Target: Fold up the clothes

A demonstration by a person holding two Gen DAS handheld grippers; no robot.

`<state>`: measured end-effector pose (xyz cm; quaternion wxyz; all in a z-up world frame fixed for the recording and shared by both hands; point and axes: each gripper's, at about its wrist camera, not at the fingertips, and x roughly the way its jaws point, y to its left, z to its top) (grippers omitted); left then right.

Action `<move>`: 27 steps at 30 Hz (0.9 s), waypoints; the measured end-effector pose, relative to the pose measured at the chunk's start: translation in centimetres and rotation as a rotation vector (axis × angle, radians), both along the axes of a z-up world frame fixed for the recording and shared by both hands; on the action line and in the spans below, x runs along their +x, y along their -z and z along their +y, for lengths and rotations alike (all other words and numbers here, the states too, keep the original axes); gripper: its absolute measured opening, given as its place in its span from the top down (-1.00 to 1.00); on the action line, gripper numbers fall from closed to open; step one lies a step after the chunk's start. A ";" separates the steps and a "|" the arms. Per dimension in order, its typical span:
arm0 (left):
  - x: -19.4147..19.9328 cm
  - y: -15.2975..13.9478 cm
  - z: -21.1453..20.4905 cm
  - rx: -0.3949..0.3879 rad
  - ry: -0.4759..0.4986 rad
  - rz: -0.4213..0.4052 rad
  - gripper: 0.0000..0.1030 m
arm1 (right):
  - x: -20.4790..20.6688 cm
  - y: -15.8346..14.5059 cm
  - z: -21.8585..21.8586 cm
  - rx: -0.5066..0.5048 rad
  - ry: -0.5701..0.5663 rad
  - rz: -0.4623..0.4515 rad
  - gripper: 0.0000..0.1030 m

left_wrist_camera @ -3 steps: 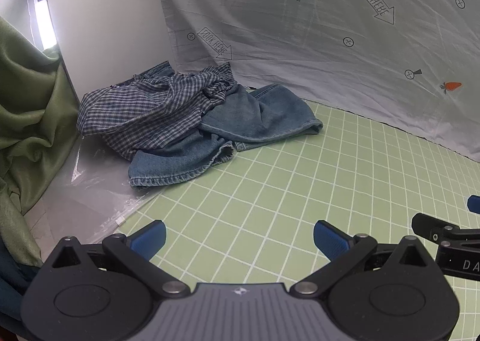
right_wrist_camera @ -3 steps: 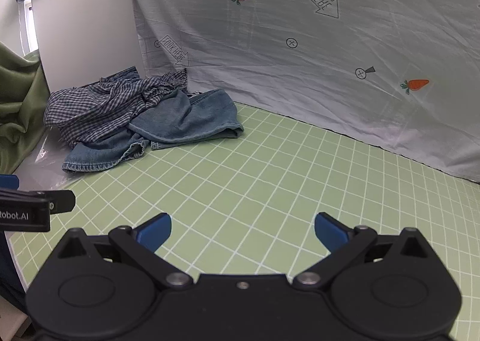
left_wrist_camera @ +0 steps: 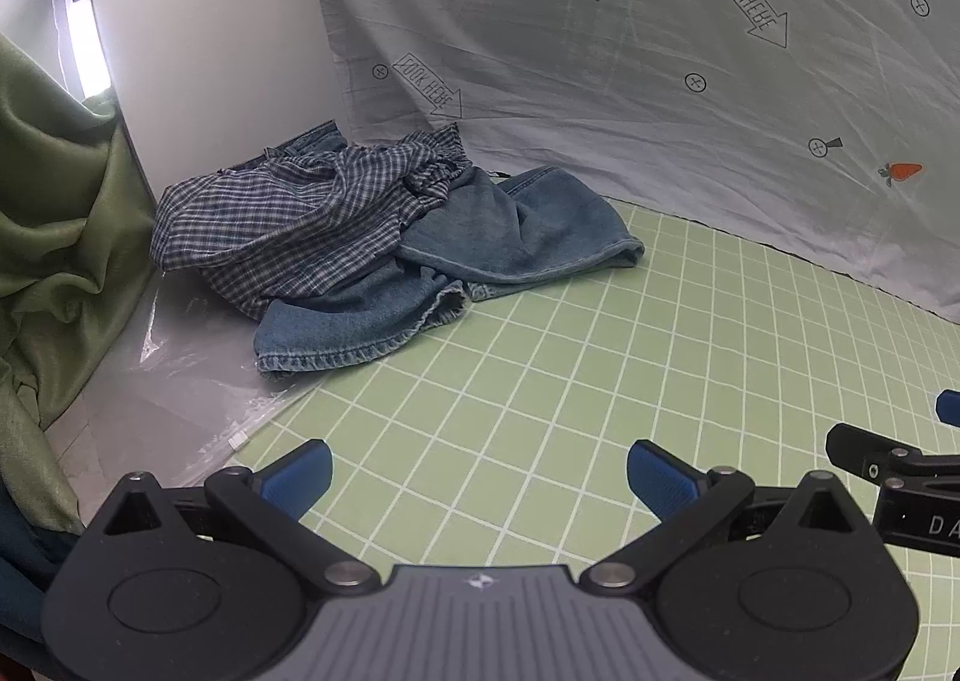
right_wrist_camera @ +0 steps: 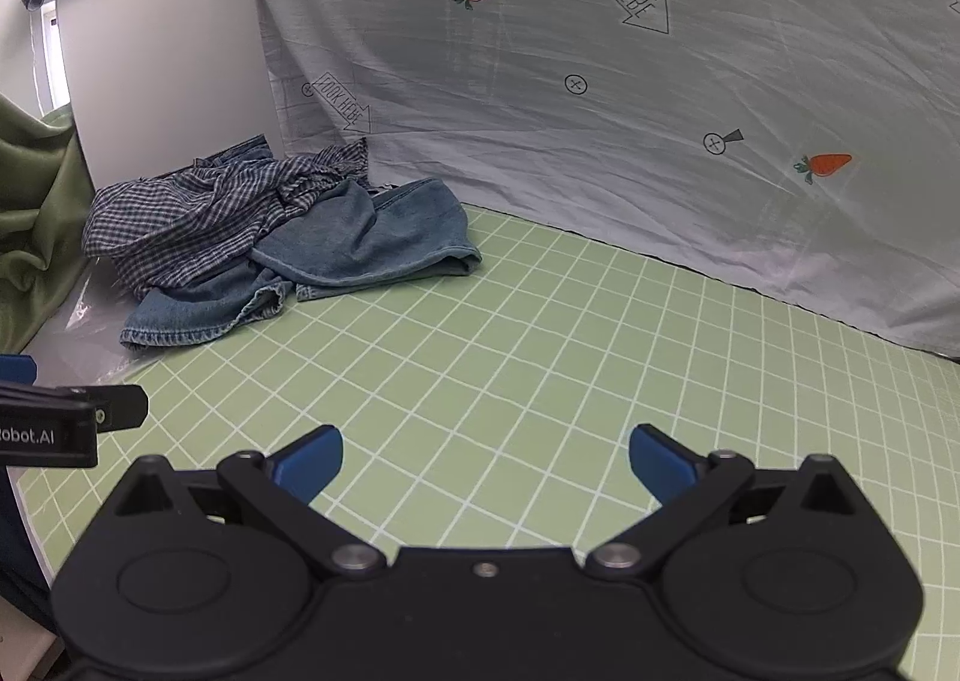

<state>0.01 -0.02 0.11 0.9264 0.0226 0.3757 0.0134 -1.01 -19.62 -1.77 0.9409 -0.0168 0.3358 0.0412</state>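
Gaping wide and empty, left tongs (left_wrist_camera: 479, 471), right tongs (right_wrist_camera: 485, 456), over green mat (right_wrist_camera: 540, 357)

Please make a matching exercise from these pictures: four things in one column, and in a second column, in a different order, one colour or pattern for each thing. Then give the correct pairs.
Things:
1. shirt
2. jeans
3. mat
4. sheet

Colours or patterns:
A. light green with a white grid
B. pale grey with orange carrots and arrows
C. dark blue and white checks
D. plain faded blue

Pairs: 1-C, 2-D, 3-A, 4-B
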 end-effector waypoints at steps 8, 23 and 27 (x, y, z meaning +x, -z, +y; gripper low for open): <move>0.3 0.0 -0.3 -0.004 -0.001 0.011 -1.00 | 0.2 0.0 0.1 0.021 -0.012 0.002 -1.00; 0.3 0.0 -0.1 -0.011 -0.004 0.007 -1.00 | 0.0 -0.1 0.3 -0.011 -0.005 0.009 -1.00; 0.2 0.0 0.0 -0.011 -0.003 0.005 -1.00 | -0.1 -0.1 0.3 -0.013 -0.004 0.006 -1.00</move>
